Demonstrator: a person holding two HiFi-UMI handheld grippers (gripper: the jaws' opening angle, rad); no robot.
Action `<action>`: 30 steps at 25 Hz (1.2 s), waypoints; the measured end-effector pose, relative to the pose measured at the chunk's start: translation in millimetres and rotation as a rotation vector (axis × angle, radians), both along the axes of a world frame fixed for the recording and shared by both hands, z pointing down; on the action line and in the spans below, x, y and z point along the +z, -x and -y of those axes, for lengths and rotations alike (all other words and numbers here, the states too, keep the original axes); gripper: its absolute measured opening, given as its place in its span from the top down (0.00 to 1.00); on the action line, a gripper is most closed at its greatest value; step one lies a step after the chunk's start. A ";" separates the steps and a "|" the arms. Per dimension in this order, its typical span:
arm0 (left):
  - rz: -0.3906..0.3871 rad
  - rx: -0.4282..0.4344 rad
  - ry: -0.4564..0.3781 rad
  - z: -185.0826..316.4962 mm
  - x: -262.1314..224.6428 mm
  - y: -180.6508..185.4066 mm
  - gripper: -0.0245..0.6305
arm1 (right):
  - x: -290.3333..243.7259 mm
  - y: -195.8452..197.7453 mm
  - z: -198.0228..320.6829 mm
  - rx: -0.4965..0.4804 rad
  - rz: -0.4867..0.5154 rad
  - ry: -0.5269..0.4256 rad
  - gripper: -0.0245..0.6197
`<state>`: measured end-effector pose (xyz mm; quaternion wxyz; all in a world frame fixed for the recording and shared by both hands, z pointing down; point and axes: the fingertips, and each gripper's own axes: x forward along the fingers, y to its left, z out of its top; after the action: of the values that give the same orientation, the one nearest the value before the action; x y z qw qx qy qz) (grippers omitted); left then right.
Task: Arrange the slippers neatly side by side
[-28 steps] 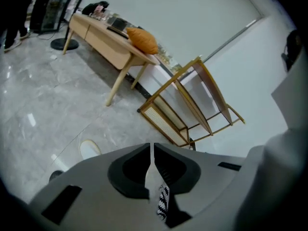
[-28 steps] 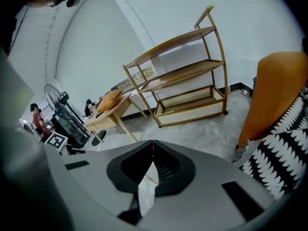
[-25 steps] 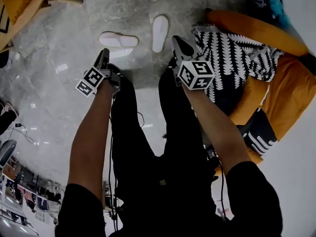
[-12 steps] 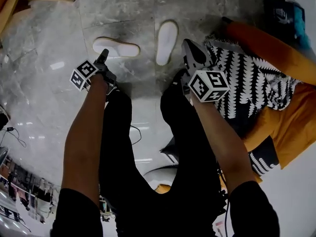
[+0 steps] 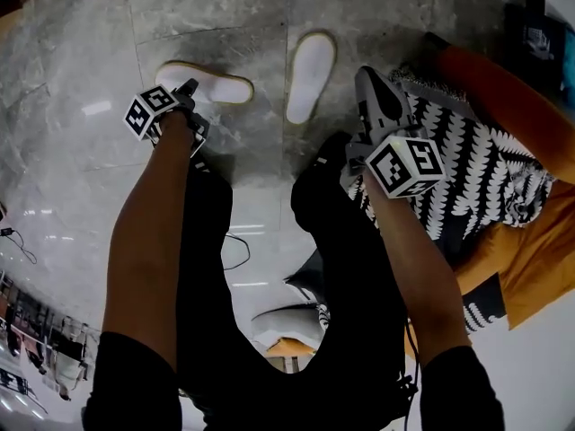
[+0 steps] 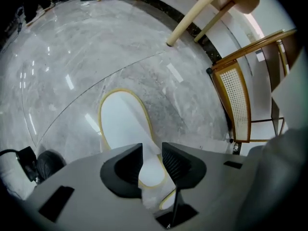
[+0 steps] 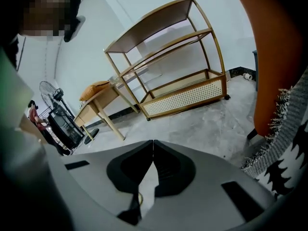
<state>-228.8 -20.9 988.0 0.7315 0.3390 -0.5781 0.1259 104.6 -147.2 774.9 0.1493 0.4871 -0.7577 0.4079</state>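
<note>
Two white slippers with yellow-edged soles lie on the grey marble floor. The left slipper (image 5: 220, 86) lies crosswise. The right slipper (image 5: 310, 77) points away from me. My left gripper (image 5: 190, 88) is down at the near end of the left slipper. In the left gripper view its jaws (image 6: 152, 147) are closing, with the slipper (image 6: 122, 124) between them and still flat on the floor. My right gripper (image 5: 366, 73) hangs shut and empty, to the right of the right slipper. Its tips (image 7: 153, 141) meet, and a strip of white slipper (image 7: 144, 189) shows below them.
A black-and-white patterned blanket (image 5: 467, 151) drapes over an orange sofa (image 5: 503, 88) at the right. A wooden chair leg (image 6: 192, 18) and a rattan shelf (image 7: 185, 93) stand beyond the slippers. A cable (image 5: 235, 250) lies by my black-trousered legs.
My left gripper has moved forward and down onto the left slipper, and its jaws now stand around it. The right gripper has drifted a little right and stays shut.
</note>
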 end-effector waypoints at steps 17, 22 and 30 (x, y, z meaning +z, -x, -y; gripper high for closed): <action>-0.061 0.279 -0.095 8.7 -44.1 -42.0 0.92 | -18.9 -3.7 -3.5 -0.005 0.008 0.032 0.91; -0.077 0.505 -0.164 24.5 -62.7 -88.6 0.92 | -42.6 2.7 -0.9 -0.045 0.013 -0.001 0.91; -0.082 0.755 -0.169 35.3 -47.9 -157.2 0.92 | -46.4 -20.4 -7.8 -0.088 -0.023 -0.040 0.91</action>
<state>-71.5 -56.2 940.1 0.6256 0.5917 -0.3914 0.3244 125.0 -139.4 728.5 0.1660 0.4609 -0.7846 0.3800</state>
